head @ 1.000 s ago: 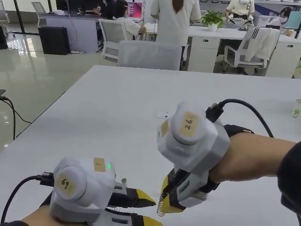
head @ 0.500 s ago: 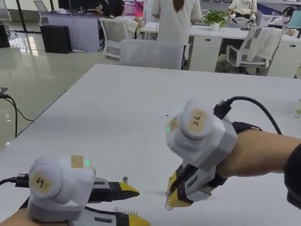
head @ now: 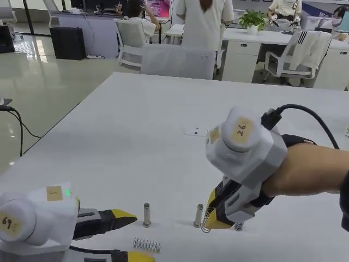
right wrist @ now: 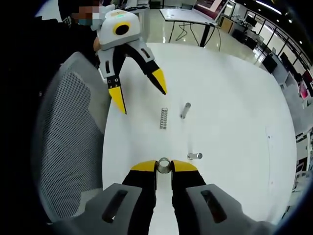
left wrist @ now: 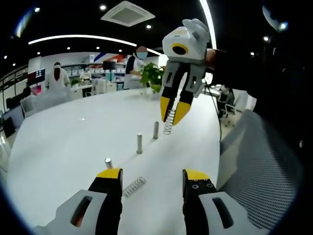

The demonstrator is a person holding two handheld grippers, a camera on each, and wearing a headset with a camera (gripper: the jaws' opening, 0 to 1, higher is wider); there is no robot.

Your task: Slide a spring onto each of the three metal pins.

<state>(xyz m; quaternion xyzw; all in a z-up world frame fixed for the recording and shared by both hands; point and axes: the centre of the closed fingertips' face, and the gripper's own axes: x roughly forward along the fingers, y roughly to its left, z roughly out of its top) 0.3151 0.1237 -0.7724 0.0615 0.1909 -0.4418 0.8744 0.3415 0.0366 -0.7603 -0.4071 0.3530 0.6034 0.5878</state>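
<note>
**Right jaws pinch a spring by the pins; left jaws wide and empty**

In the head view much of my work is covered. The white housing of my right gripper hides the upper part of the thin coiled steel spring it carries. A small grey item at its base is half hidden, and I cannot tell what it is. My left gripper is cut off by the bottom edge there, its lower jaw barely in the picture.

My right jaws are nearly closed, their yellow tips pinching that spring. In the right gripper view I see it end-on, a small ring between the pads. Its free end hangs towards the white workbench top, close to the short upright grey metal pins. Whether it touches one I cannot tell. My left jaws stand wide apart, gripping nothing.

The left gripper view shows three pins in a row running away from me. The nearest pin is just beyond one jaw tip, then come the middle pin and the far pin, which is beside the hanging spring. Their shafts look smooth and plain. A loose spring of the same steel coil lies flat on the bench between my left jaws, near the nearest pin but apart from it.

A grey mesh chair back stands at the bench edge beside my grippers. Beyond the bench are a standing person in a white top and a green potted plant.
</note>
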